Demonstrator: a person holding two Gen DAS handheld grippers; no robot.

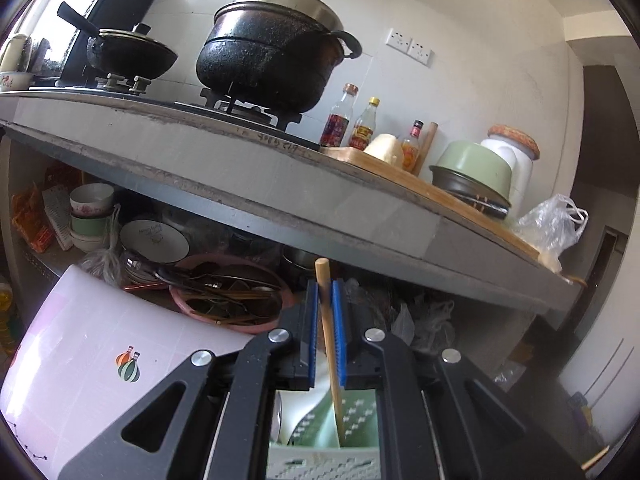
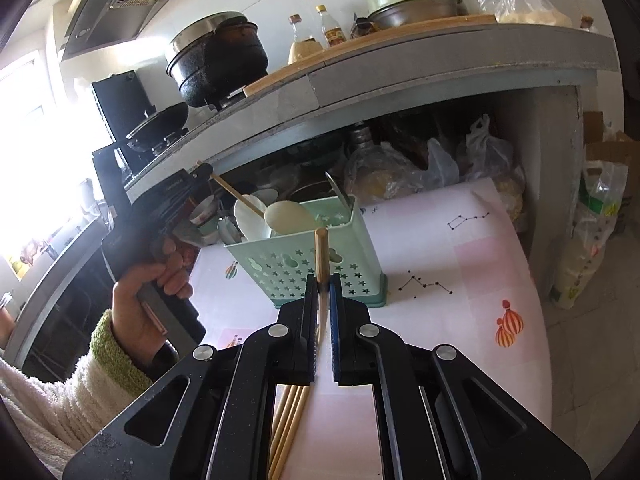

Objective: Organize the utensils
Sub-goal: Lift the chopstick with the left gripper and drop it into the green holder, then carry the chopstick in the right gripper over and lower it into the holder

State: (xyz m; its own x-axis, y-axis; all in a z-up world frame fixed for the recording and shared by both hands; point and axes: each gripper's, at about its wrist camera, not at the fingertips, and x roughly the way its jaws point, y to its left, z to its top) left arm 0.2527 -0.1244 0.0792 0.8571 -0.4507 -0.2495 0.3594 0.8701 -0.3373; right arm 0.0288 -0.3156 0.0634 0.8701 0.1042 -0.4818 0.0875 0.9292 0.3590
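Left gripper (image 1: 328,292) pinches wooden spoon (image 2: 290,216) over mint caddy (image 2: 308,264); right gripper (image 2: 323,284) clamps chopsticks (image 2: 321,252); next, lower and release.

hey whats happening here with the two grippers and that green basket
A person is sorting utensils into a mint green caddy standing on a pink mat below the kitchen counter. The left gripper is shut on a wooden-handled spoon, whose bowl sits at the caddy's top. The right gripper is shut on a bundle of chopsticks, held in front of the caddy and not yet in it. A metal spoon already stands in the caddy.
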